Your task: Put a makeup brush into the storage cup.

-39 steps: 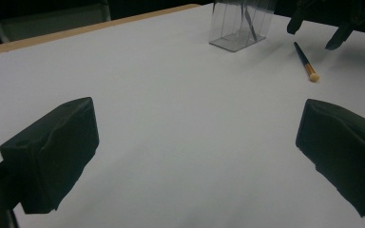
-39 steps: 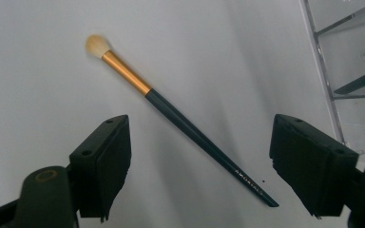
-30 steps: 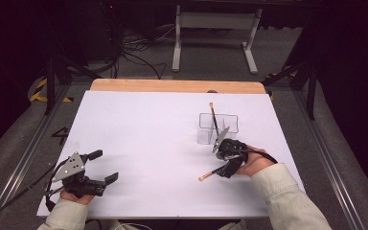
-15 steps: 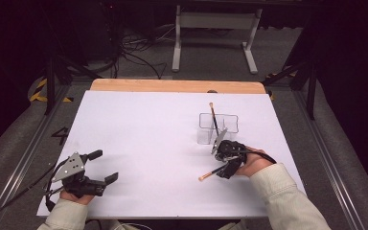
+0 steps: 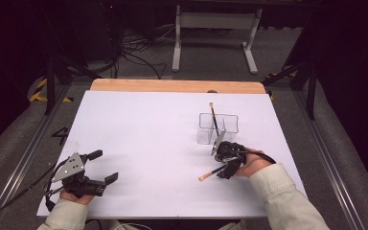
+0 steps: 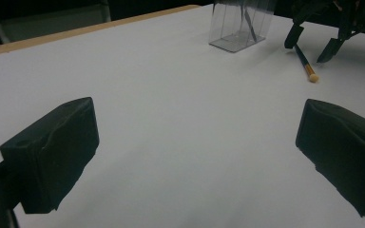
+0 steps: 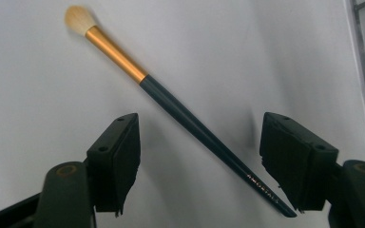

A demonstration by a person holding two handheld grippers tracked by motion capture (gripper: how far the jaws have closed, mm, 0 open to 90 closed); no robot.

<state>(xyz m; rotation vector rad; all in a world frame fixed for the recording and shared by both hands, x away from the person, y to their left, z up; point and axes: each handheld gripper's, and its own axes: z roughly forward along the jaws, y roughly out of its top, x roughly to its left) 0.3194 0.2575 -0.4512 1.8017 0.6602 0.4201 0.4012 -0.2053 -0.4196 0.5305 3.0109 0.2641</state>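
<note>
A person is sitting at a white table [image 5: 139, 129], holding two grippers, one in each hand. The right gripper [image 7: 199, 161] is hovering over one makeup brush [image 7: 171, 102] that is lying flat on the table toward its near right side. Its jaws are spread to either side of the dark handle and have just been closing in, not yet pressing on it. One clear organizer [image 5: 218, 128] is standing just beyond that hand, and a second brush [image 5: 213, 119] is leaning upright inside it. The left gripper [image 5: 100, 167] is resting at the near left, well apart from the brushes, jaws spread wide with nothing between them.
</note>
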